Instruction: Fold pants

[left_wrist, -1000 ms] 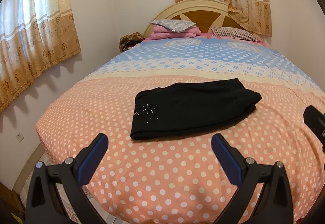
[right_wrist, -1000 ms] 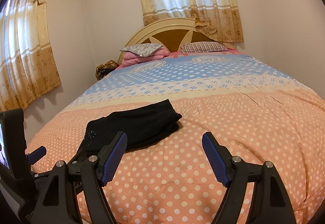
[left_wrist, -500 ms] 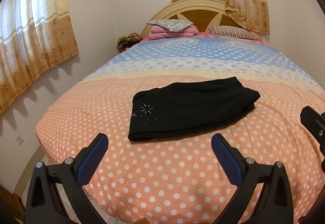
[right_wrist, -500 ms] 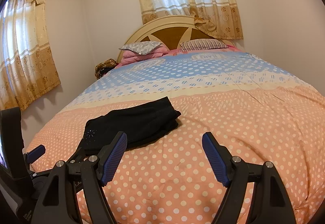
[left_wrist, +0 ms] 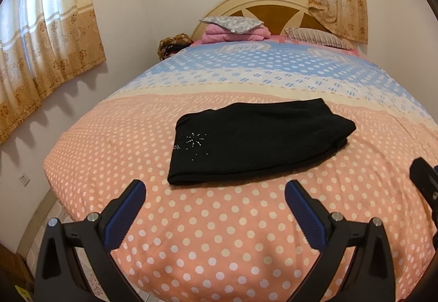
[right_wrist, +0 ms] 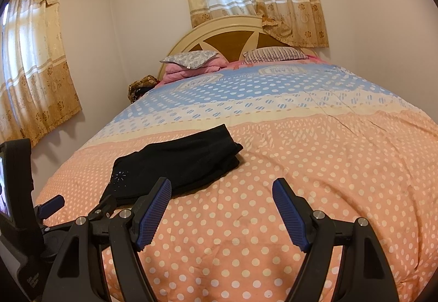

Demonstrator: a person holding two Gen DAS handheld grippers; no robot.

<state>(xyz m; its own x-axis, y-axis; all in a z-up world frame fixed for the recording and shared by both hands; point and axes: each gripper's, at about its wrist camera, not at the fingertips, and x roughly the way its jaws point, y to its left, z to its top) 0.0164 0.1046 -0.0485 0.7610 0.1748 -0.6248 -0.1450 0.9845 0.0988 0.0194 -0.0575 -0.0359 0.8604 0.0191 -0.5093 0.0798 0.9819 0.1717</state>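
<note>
Black pants [left_wrist: 254, 140] lie folded in a flat rectangle on the orange polka-dot part of the bedspread [left_wrist: 219, 233], with a small rhinestone pattern near their left end. My left gripper [left_wrist: 215, 192] is open and empty, held back from the near edge of the pants. In the right wrist view the pants [right_wrist: 180, 162] lie left of centre. My right gripper [right_wrist: 221, 189] is open and empty, over the bedspread [right_wrist: 314, 165] to the right of the pants. The left gripper's body [right_wrist: 52, 205] shows at the lower left there.
Pillows and pink folded bedding [left_wrist: 232, 28] lie at the wooden headboard [left_wrist: 276, 6]. Curtained windows are on the left wall [left_wrist: 41, 36] and behind the headboard. A brown bundle [left_wrist: 175, 44] sits beside the bed's far left corner. The bed's near left edge drops to tiled floor [left_wrist: 46, 222].
Both views have drifted slightly back and up from the bed. The pants lie unmoved. Both grippers stay open.
</note>
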